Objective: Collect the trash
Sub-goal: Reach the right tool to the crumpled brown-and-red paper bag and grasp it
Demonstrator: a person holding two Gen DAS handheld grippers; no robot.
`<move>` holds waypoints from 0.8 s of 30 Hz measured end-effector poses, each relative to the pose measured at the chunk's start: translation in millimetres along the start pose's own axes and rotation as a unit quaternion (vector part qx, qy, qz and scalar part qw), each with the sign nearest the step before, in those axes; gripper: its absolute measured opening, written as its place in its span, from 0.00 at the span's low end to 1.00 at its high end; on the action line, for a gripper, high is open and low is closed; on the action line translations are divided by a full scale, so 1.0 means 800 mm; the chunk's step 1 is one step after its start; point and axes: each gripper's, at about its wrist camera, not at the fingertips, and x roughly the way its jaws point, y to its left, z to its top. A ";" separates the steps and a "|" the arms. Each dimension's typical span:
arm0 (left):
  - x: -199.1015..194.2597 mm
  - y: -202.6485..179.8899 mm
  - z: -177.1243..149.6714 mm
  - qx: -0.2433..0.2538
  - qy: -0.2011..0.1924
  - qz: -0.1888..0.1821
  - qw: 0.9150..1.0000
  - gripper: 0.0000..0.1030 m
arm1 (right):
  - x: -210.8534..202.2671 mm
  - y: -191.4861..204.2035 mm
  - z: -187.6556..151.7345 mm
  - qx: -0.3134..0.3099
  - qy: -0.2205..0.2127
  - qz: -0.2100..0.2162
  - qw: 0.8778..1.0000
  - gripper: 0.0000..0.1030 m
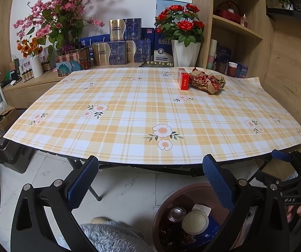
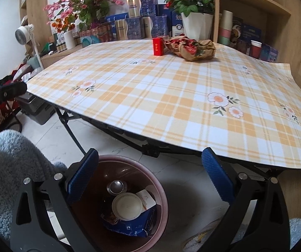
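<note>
Covering the folding table, a plaid floral cloth carries 2 trash items at its far right: a crumpled wrapper touching an upright red box with illegible gold lettering. The bin on the floor holds discarded containers. Left gripper and right gripper hang spread, empty.

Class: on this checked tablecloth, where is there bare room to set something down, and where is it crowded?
The tablecloth is bare from its near edge to the far left corner. Only the far right corner is crowded: a red box touches crumpled paper there.
</note>
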 end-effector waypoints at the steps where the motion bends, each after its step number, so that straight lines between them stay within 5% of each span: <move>1: 0.001 0.000 0.000 0.000 0.001 0.000 1.000 0.94 | 0.000 -0.002 0.001 0.002 -0.001 0.000 1.000 0.94; 7: 0.010 -0.006 0.007 0.009 0.017 -0.013 1.000 0.94 | -0.008 -0.018 0.013 0.007 -0.017 -0.023 1.000 0.94; 12: 0.024 -0.010 0.038 0.013 -0.010 -0.037 0.999 0.94 | -0.009 -0.059 0.053 0.037 -0.025 -0.038 0.998 0.94; 24: 0.144 -0.011 0.163 -0.053 -0.004 -0.087 0.995 0.94 | 0.099 -0.194 0.208 0.242 -0.055 0.006 0.969 0.94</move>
